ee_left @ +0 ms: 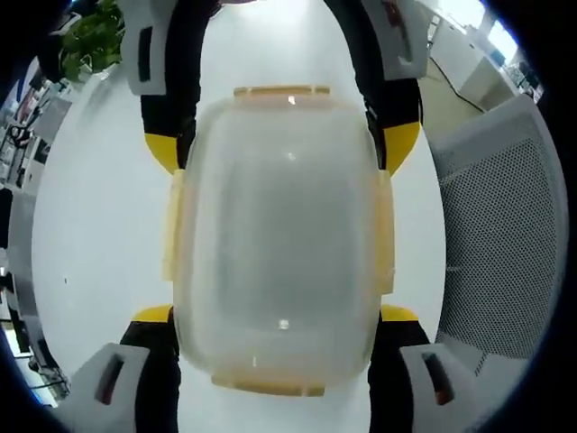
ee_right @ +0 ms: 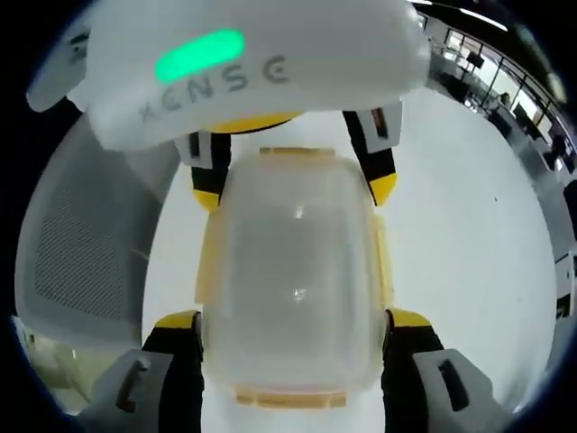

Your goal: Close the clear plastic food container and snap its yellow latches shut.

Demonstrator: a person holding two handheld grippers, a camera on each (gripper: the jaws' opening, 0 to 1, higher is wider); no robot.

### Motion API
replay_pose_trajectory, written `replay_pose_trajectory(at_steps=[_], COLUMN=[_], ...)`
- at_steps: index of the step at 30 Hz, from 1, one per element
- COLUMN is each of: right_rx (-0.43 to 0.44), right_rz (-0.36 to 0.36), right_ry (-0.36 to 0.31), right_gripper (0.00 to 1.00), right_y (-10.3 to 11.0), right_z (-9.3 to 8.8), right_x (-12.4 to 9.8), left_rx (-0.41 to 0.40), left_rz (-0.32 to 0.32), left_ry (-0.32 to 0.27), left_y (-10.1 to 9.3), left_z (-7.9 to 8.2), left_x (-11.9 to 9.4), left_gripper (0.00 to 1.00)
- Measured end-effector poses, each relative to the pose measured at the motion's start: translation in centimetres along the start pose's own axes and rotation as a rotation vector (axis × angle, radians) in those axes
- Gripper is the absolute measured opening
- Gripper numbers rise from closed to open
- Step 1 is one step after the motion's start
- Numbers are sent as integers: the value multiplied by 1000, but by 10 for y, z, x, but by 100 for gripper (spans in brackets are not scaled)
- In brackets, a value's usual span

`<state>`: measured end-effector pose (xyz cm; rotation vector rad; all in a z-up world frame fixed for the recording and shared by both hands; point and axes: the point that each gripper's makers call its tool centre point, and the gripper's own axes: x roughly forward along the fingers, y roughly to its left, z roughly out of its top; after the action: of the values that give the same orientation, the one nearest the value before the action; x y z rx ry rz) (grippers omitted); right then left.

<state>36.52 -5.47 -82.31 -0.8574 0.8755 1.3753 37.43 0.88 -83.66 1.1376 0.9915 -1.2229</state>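
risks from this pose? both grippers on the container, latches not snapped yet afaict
1. The container is straddled from opposite ends by the left gripper and right gripper; uneven squeeze could make the smooth plastic slip or twist.
2. The side latches look flared out; the jaw tips sit at the corners, not on them, so closing may miss them.
3. The chair stands close beside the table; a wide move might hit it.

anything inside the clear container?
Through the frosted lid of the container, no contents are discernible. Its translucent plastic blurs the interior, so small or pale items cannot be ruled out. White table lies underneath.
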Motion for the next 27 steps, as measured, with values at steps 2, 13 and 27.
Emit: replay_pose_trajectory(at_steps=[2,13,27], right_rx=[0,3,-4], right_rz=[-1,-4,-4], right_ry=[5,-12,-17], right_gripper=[82,82,82], right_y=[0,2,1], right_z=[0,25,36], right_x=[0,11,16], left_rx=[0,7,-3], left_rz=[1,3,4], left_ry=[-2,36,34], left_y=[0,0,0], left_z=[0,-28,-39], left_x=[0,-4,-6], left_gripper=[87,88,88])
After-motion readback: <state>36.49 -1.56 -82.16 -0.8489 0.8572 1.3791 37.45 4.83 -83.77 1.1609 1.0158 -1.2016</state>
